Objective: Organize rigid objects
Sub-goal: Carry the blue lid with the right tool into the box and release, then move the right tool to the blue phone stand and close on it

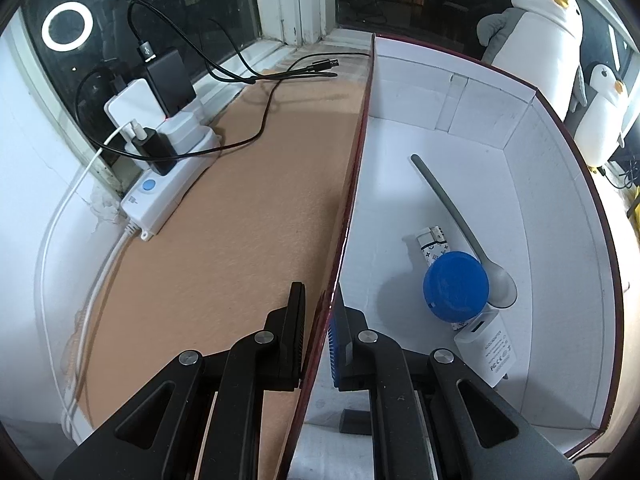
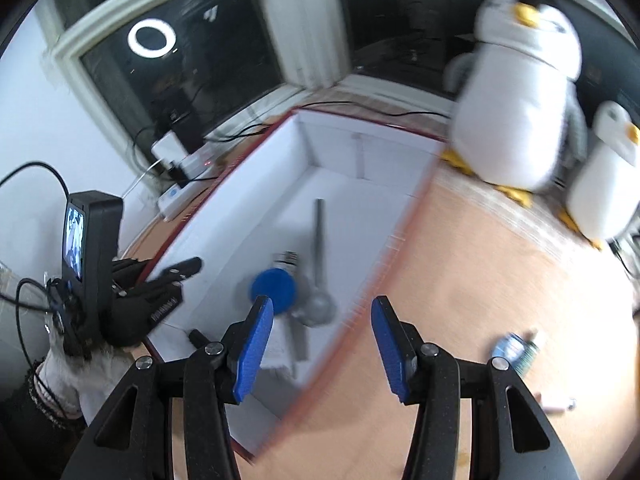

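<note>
A white box with a dark red rim (image 1: 472,128) (image 2: 352,156) stands on the tan desk. Inside lie a grey spoon (image 1: 460,220) (image 2: 318,264), a blue round lid (image 1: 456,286) (image 2: 273,286), a patterned lighter (image 1: 434,246) and a white charger (image 1: 490,350). My left gripper (image 1: 320,312) is shut on the box's left wall, one finger outside, one inside. My right gripper (image 2: 322,344) is open and empty above the box's near right wall. A small blue and green object (image 2: 516,350) lies on the desk at right, blurred.
A white power strip (image 1: 168,180) with plugs and black cables sits by the window at left. Two plush penguins (image 1: 536,36) (image 2: 516,112) stand behind the box at right. A pale small object (image 2: 558,404) lies on the desk at far right.
</note>
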`<state>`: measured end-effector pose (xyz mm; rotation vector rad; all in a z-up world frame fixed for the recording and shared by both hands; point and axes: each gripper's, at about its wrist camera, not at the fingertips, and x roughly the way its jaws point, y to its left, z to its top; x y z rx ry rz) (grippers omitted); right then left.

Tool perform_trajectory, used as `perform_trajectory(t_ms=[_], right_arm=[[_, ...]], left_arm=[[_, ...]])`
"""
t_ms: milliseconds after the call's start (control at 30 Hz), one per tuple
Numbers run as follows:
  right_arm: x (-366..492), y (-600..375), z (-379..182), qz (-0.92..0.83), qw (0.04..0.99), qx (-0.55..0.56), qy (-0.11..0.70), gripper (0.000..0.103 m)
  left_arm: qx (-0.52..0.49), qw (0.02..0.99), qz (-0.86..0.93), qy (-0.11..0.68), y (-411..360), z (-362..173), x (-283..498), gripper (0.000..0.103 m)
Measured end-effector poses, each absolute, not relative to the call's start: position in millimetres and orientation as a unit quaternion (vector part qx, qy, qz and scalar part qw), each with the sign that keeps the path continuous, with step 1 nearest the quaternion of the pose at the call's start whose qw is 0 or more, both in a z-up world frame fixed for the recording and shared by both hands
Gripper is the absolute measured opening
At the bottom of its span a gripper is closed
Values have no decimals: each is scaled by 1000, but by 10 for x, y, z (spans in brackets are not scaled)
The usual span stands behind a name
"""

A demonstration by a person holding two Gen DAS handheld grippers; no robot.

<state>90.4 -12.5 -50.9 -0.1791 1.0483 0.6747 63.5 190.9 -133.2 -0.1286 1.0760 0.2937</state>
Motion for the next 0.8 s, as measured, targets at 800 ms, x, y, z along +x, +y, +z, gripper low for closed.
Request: perform_trajectory(t_ms=[800], right_arm=[[890, -2357, -1467, 72, 799, 48, 596, 47]], left_arm=[[-42, 839, 151, 522, 1852, -1318, 607, 12]])
